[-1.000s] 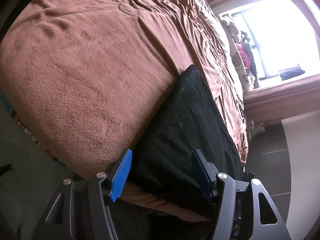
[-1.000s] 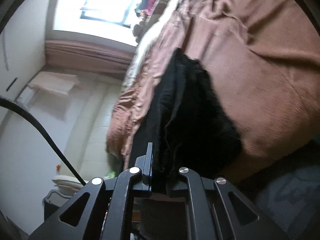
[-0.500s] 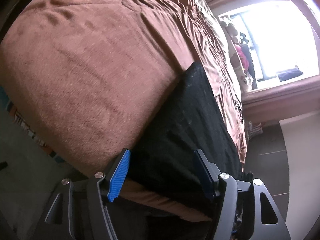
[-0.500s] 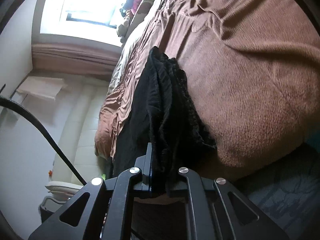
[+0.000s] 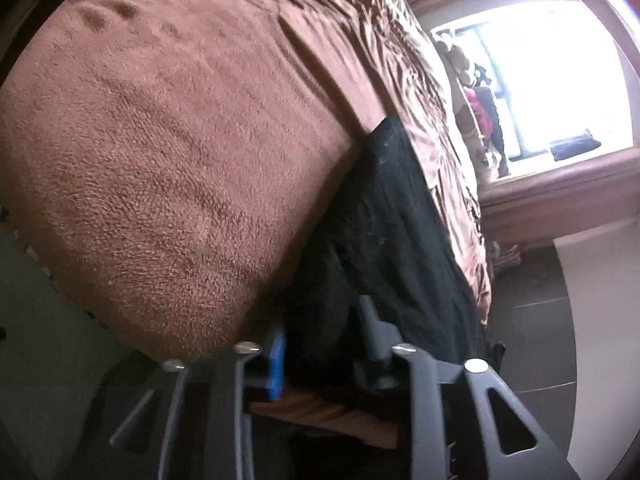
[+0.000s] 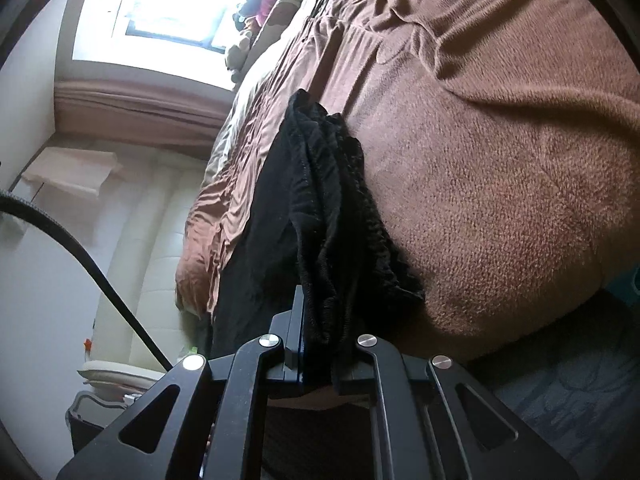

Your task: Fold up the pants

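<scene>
Black pants (image 5: pixel 392 220) lie along the edge of a bed under a brown fleece blanket (image 5: pixel 180 140). My left gripper (image 5: pixel 322 344) is at their near end. Its jaws are closing, with bunched black cloth filling the gap between the blue pad (image 5: pixel 277 364) and the other finger. In the right wrist view the pants (image 6: pixel 320 200) run as a gathered, ruffled fold away from my right gripper (image 6: pixel 320 344), which is shut on their near edge. The cloth beneath both grippers is hidden.
A bright window (image 5: pixel 560 80) with stuffed toys (image 6: pixel 256 36) stands past the bed's far end. Dark floor tiles (image 5: pixel 532 344) lie beside the bed. A black cable (image 6: pixel 80 256) crosses the right wrist view above a white bin (image 6: pixel 108 376).
My left gripper's jaws have come together from wide open onto the pants' near end. In the right wrist view the pants have bunched into a narrower fold.
</scene>
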